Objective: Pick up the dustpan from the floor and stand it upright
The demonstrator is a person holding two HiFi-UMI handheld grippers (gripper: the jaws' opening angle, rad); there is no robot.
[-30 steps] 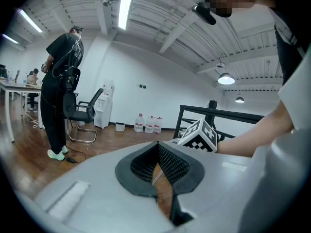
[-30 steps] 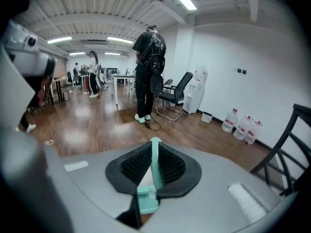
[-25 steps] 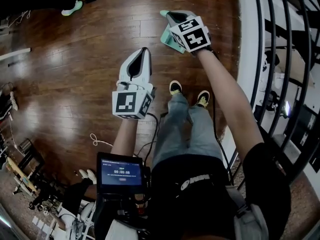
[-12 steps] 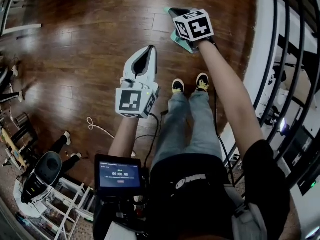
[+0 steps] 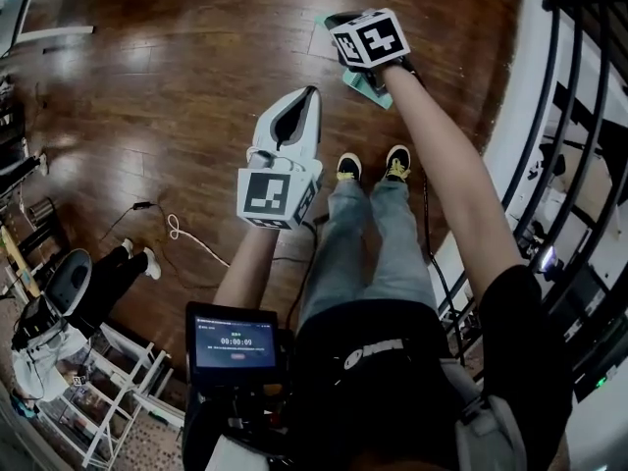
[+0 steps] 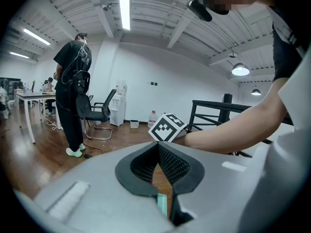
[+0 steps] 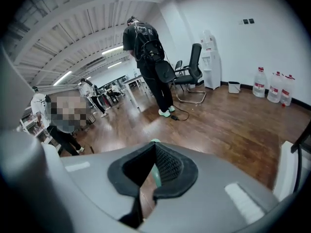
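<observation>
My right hand-held gripper (image 7: 153,147) is closed and empty just above the dustpan (image 5: 365,86) (left hand-held gripper (image 6: 158,147) closed too); descending thus risks shoving it along the floor (image 5: 196,86).

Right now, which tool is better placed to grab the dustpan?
Right. In the head view the right tool overlaps the dustpan; the left tool sits short of it. Both are shut.

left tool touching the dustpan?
Apart. Head view shows a strip of bare wood floor between the left tool and the teal dustpan.
</observation>
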